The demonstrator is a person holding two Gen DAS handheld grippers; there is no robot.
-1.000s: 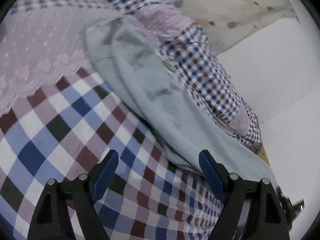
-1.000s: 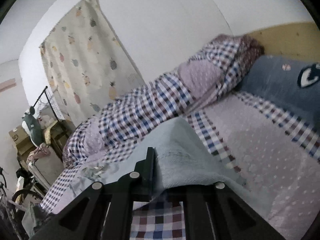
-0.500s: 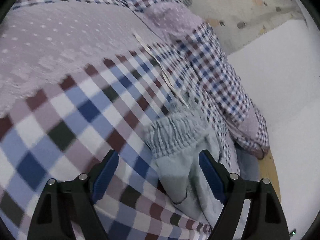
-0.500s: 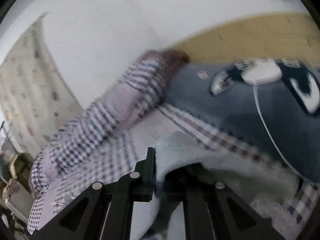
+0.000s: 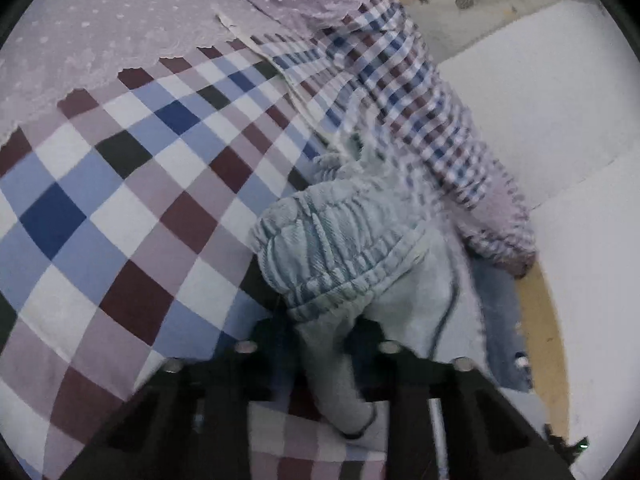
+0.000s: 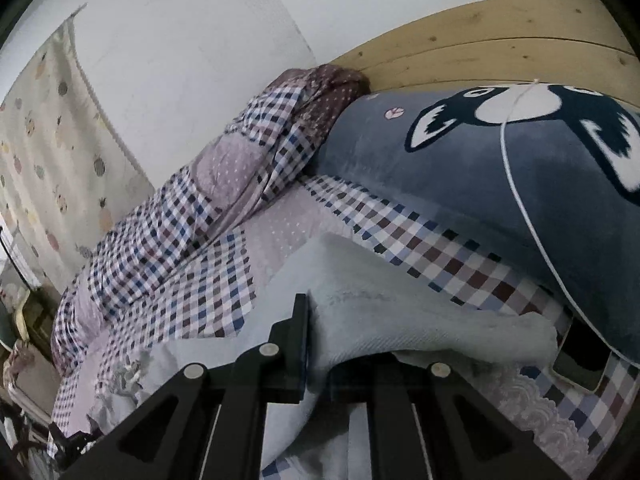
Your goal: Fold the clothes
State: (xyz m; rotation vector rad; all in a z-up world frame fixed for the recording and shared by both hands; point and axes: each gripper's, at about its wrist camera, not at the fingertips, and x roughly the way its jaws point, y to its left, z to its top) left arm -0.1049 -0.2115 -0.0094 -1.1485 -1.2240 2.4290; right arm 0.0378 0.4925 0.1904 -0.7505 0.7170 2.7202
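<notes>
The left gripper [image 5: 320,344] is clenched on the pale blue trousers [image 5: 336,248] just below their gathered waistband. The right gripper [image 6: 340,360] grips another fold, which drapes over the checked bedspread [image 6: 224,280] near the pillow [image 6: 480,184] at the headboard end.

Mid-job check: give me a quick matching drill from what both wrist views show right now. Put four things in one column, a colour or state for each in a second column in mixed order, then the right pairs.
Things:
1. left tool
2. light blue garment
3. pillow
4. headboard

Colour or state:
A. pale wood planks
B. dark blue-grey with a cartoon animal print
C. shut on a gathered elastic waistband
D. held by both tools, bunched over the checked bedcover

Pairs: 1-C, 2-D, 3-B, 4-A. The right tool is also shut on the garment.
</notes>
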